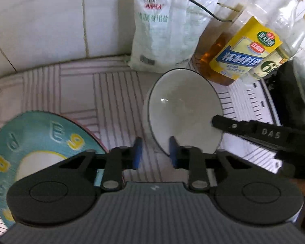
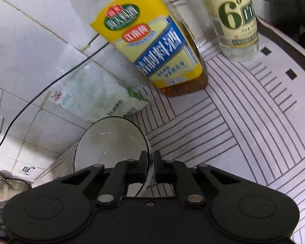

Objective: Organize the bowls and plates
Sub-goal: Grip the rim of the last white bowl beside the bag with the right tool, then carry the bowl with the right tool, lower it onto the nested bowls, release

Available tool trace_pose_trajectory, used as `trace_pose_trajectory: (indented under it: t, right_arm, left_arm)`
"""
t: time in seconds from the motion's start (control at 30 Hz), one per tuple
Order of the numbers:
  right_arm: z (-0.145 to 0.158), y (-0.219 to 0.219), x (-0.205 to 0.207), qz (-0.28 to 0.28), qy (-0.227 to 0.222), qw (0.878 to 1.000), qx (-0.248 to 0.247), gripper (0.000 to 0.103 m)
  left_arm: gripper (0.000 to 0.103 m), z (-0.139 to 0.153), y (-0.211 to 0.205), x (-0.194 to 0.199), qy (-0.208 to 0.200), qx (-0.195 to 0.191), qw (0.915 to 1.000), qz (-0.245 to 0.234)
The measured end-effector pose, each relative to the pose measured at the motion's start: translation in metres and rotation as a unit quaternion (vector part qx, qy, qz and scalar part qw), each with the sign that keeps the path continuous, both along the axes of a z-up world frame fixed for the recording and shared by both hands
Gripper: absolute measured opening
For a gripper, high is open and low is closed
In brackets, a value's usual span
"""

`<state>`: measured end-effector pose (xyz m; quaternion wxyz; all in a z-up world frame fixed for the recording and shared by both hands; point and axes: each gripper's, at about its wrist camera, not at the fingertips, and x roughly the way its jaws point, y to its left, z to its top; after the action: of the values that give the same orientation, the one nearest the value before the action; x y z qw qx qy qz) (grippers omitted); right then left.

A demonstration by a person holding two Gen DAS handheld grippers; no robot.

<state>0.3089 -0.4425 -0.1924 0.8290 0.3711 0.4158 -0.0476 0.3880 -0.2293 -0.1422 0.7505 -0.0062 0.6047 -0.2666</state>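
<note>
My right gripper (image 2: 150,168) has the white bowl (image 2: 111,142) pinched by its rim, one finger inside and one outside the wall, so I judge the step is to carry it steadily without letting it swing on that thin hold. The bowl is tilted, its mouth facing left of those fingers; being round, it has no long axis. My left gripper (image 1: 155,152) stands open and empty just beside the bowl (image 1: 183,109), the teal plate (image 1: 30,142) to its left.
</note>
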Motion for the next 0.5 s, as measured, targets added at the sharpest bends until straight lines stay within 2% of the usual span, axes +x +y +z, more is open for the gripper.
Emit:
trace_pose_trajectory:
  t: [0.27, 0.5]
  right_arm:
    - [0.004, -0.001, -0.010, 0.010, -0.007, 1.000, 0.008, 0.010]
    - [0.039, 0.001, -0.041, 0.033, -0.042, 0.999, -0.005, 0.011]
  left_arm:
    - [0.018, 0.015, -0.003, -0.010, -0.022, 0.001, 0.9997, -0.006]
    - [0.018, 0.048, 0.006, -0.033, -0.034, -0.008, 0.9993, -0.012]
